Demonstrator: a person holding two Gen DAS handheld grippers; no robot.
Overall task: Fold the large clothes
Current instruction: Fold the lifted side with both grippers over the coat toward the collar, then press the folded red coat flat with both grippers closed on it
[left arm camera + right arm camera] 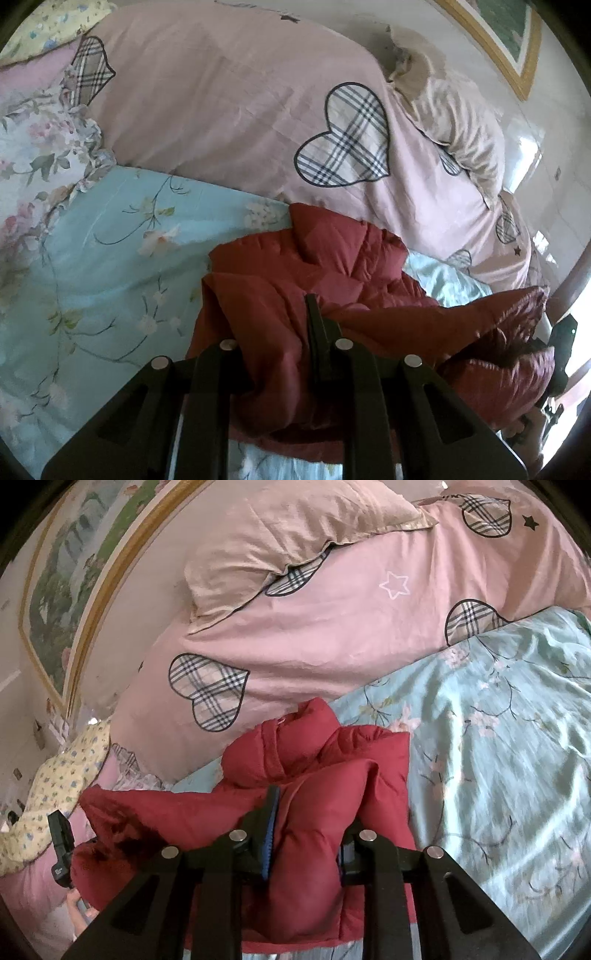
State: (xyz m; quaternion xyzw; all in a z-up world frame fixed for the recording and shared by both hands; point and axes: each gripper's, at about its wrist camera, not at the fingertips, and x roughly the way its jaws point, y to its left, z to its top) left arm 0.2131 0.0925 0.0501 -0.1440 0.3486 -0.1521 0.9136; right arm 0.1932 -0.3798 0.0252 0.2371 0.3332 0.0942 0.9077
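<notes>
Red puffer jacket (325, 812) bunched at 6 o'clock on blue floral sheet (498, 738). Pinched by right gripper (306, 830) and left gripper (280, 354). Slippery, puffy; likely to spring loose, unfolding.

Blue floral sheet (498, 738) lies open; pink duvet (332, 627) blocks beyond.

Both fisheye views w/ strong barrel distortion & black vignette at the corners; soft daylight, medium-bright, comes from the blown-out white window strip (580, 306) at right edge of left wrist view, w/ glare patches on the glossy pale wall (532, 147). Pale blue floral bedsheet (517, 738) shows sheen streaks & motion blur toward right in right wrist view. Puffy dark red quilted jacket (295, 280) has deep shadow in its folds; overall detail soft, slightly washed out.
</notes>
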